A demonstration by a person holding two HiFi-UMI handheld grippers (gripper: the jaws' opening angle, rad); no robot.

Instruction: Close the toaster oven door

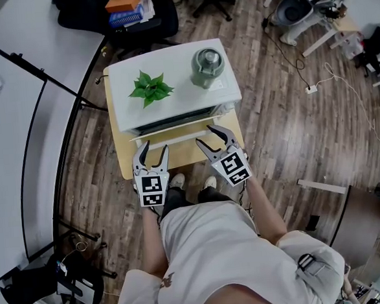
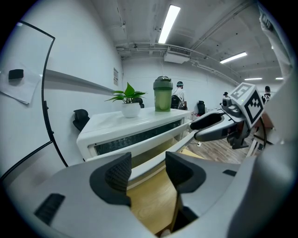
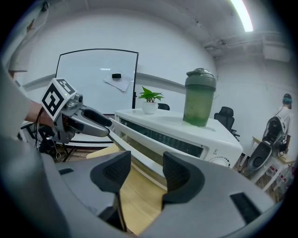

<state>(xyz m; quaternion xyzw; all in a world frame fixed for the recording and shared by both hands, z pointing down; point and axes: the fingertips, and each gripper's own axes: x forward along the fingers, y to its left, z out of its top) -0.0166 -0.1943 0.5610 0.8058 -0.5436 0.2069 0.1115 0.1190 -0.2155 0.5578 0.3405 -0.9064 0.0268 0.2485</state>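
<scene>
The toaster oven (image 1: 173, 97) stands on a small wooden table (image 1: 123, 156) at 12 o'clock from the person in the head view. Its door (image 1: 173, 132) is on the 6 o'clock face and is not shut: it leans outward from its top edge, with a dark gap showing above it. The handle bar (image 1: 176, 141) runs along the outer edge of the door. The left gripper (image 1: 155, 148) is positioned at 7 o'clock of the oven, jaws partly apart and clamping nothing (in its own view the handle bar crosses behind the gap, clear of both pads). The right gripper (image 1: 207, 136) is positioned at 5 o'clock, jaws likewise partly apart and holding nothing. Its tips reach the handle bar, but whether they touch it cannot be determined. On the oven top, a potted plant (image 1: 150, 88) sits toward 10 o'clock and a green lidded bottle (image 1: 207, 67) toward 2 o'clock, well apart.
</scene>
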